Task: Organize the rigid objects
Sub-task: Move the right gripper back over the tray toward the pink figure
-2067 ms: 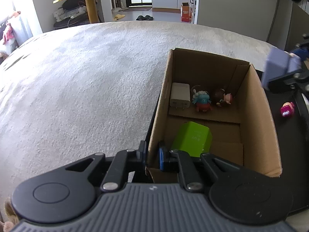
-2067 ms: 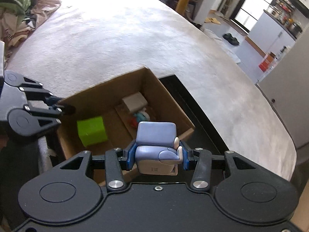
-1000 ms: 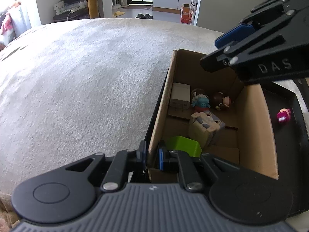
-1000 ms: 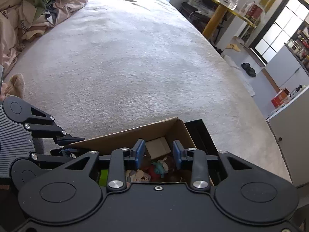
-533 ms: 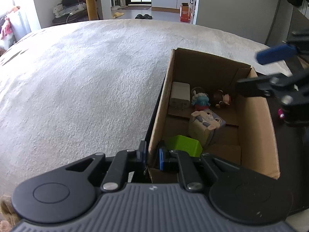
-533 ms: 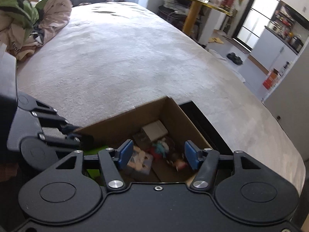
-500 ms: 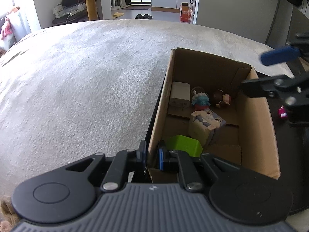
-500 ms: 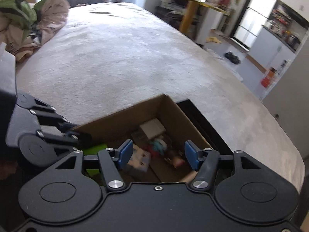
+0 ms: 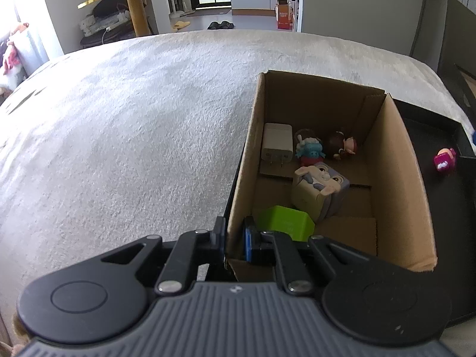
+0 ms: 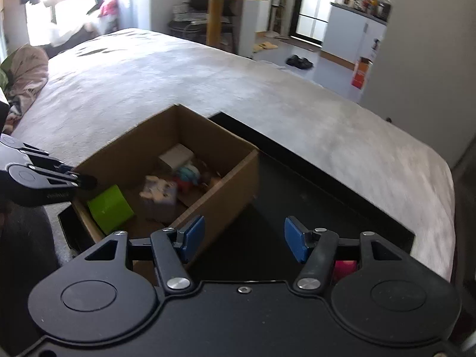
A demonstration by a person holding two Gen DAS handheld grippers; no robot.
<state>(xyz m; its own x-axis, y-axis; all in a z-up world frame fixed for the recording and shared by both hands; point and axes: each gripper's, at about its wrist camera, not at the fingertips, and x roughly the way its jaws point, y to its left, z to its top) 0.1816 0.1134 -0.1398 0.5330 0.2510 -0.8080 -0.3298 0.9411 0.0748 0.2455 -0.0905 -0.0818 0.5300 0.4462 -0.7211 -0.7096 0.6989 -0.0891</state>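
An open cardboard box (image 9: 395, 178) (image 10: 229, 190) stands on a black tray (image 9: 440, 196) (image 10: 297, 184). It holds a white charger (image 9: 277, 144), a blue figure (image 9: 311, 150), a brown-haired figure (image 9: 340, 145), a purple-and-cream rabbit toy (image 9: 319, 189) (image 10: 157, 193) and a green block (image 9: 285, 223) (image 10: 110, 208). My left gripper (image 9: 234, 239) is shut on the box's near left wall. My right gripper (image 10: 242, 239) is open and empty, above the tray to the right of the box. A pink toy (image 9: 444, 160) (image 10: 345, 267) lies on the tray, partly hidden behind my right gripper.
The tray lies on a wide grey fleece-covered surface (image 9: 134, 125) (image 10: 208, 71). A gold round table (image 10: 214, 15) and floor clutter stand beyond it. Bundled clothes (image 10: 26, 65) lie at the far left.
My right gripper let the rabbit toy go into the box, opened wide and moved right, out over the tray. My left gripper has kept its hold on the box wall.
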